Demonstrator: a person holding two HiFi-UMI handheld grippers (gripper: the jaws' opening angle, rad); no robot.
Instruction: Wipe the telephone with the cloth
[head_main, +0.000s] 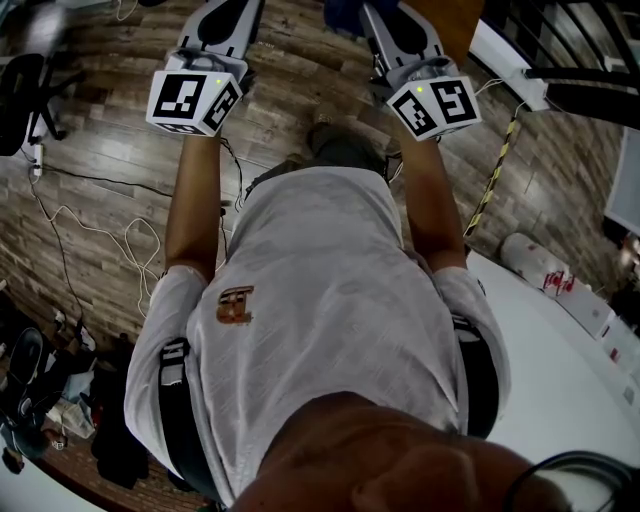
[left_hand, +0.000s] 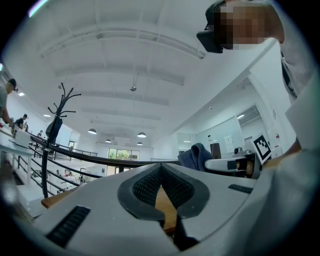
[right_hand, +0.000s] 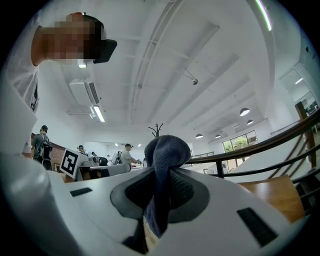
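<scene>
No telephone shows in any view. My right gripper (right_hand: 161, 176) is shut on a dark blue cloth (right_hand: 167, 153), which bunches up above the jaws and hangs down between them. My left gripper (left_hand: 161, 174) is shut with nothing between its pads. Both point upward toward the ceiling. The left gripper view also catches the cloth (left_hand: 194, 156) held in the right gripper (left_hand: 234, 164) beside it. In the head view, the left gripper (head_main: 212, 45) and right gripper (head_main: 412, 45) are held side by side at arm's length over the wooden floor.
A white table (head_main: 560, 380) lies at the lower right, with a white packet (head_main: 537, 262) on it. Cables (head_main: 90, 232) trail over the floor at left, near a black chair (head_main: 25, 95). A railing (left_hand: 75, 152) and a coat stand (left_hand: 57, 120) stand beyond. People are in the distance.
</scene>
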